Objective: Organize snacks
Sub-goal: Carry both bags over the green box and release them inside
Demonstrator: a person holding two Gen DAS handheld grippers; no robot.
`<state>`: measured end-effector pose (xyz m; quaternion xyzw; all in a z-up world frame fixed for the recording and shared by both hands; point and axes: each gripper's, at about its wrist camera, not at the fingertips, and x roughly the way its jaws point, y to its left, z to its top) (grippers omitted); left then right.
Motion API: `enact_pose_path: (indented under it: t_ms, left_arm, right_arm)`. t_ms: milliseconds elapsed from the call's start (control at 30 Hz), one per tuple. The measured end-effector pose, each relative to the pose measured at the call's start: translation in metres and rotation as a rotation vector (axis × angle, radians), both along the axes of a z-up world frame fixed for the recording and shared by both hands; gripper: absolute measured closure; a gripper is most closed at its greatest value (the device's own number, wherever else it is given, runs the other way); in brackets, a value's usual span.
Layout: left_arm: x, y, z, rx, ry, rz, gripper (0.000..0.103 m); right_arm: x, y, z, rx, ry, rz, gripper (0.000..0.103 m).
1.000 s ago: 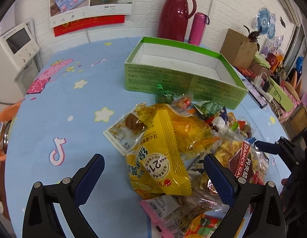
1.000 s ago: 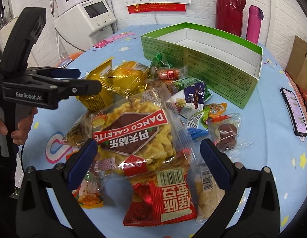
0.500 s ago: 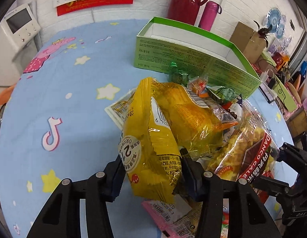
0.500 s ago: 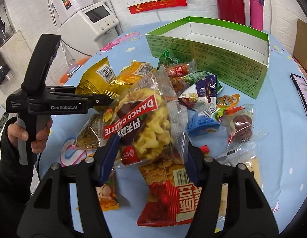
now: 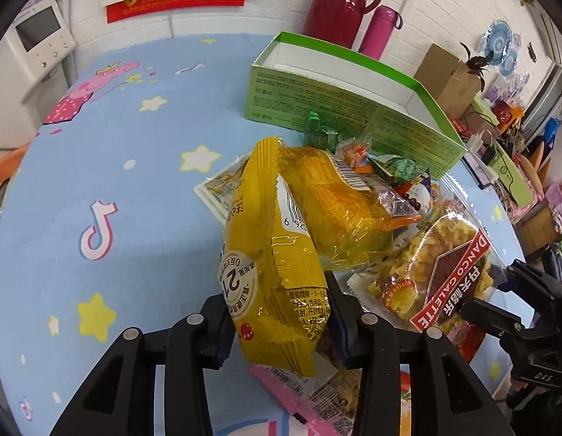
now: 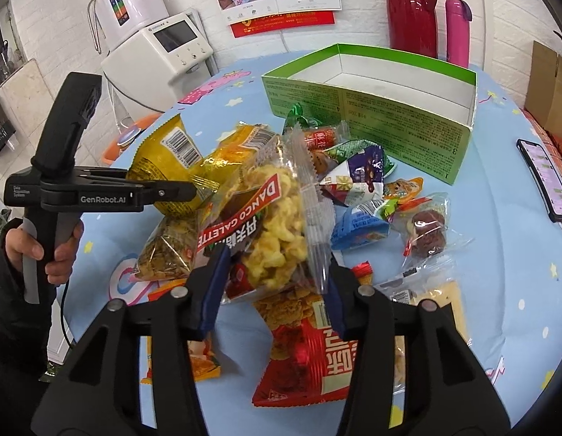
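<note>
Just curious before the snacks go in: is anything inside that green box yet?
The green box shows only bare white walls and floor. Its near wall hides the front strip of the floor, so something small and flat there cannot be ruled out.

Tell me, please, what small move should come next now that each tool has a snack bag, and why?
Probably carry both bags forward over the green box. The left tool is shut on the yellow packet, the right tool on the Danco Galette bag; both bags look raised, and the box stands open, apparently empty.
</note>
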<state>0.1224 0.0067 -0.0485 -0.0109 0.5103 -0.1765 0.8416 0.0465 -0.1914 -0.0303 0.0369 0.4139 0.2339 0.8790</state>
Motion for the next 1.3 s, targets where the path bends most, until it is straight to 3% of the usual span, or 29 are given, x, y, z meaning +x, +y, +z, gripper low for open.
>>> enact_pose_path:
  t_ms: [100,367,400,500,600,767,900,1100,1300]
  left_arm:
    - [0.002,0.001,-0.005,0.001,0.007,0.012,0.057]
    - [0.005,0.003,-0.009,-0.018,0.011,0.026,0.057]
    - [0.006,0.003,-0.01,-0.02,0.01,0.03,0.057]
    - [0.003,0.002,-0.005,-0.017,0.002,0.025,0.067]
    - [-0.007,0.0,0.019,-0.015,-0.058,-0.007,0.069]
    - [-0.019,-0.001,0.063,-0.068,-0.146,-0.044,0.069]
    - [-0.008,-0.017,0.089,-0.066,-0.196,-0.072,0.069]
    - [0.045,-0.049,0.11,-0.082,-0.233,-0.061,0.069]
    - [0.111,-0.075,0.104,-0.094,-0.218,-0.006,0.069]
  right_arm:
    - [0.008,0.001,-0.007,0.03,0.042,0.004,0.036]
    - [0.023,-0.001,-0.026,0.162,0.112,0.006,0.032]
    - [0.023,-0.001,-0.026,0.168,0.108,0.003,0.037]
    - [0.014,-0.003,-0.016,0.201,0.07,0.033,0.066]
    - [0.002,-0.005,0.006,0.169,-0.009,0.044,0.077]
    - [-0.013,-0.01,0.039,0.146,-0.119,0.054,0.078]
    - [-0.009,-0.02,0.067,0.133,-0.203,0.019,0.079]
    - [0.026,-0.059,0.096,0.123,-0.287,-0.161,0.079]
    - [0.077,-0.094,0.088,0.122,-0.268,-0.307,0.079]
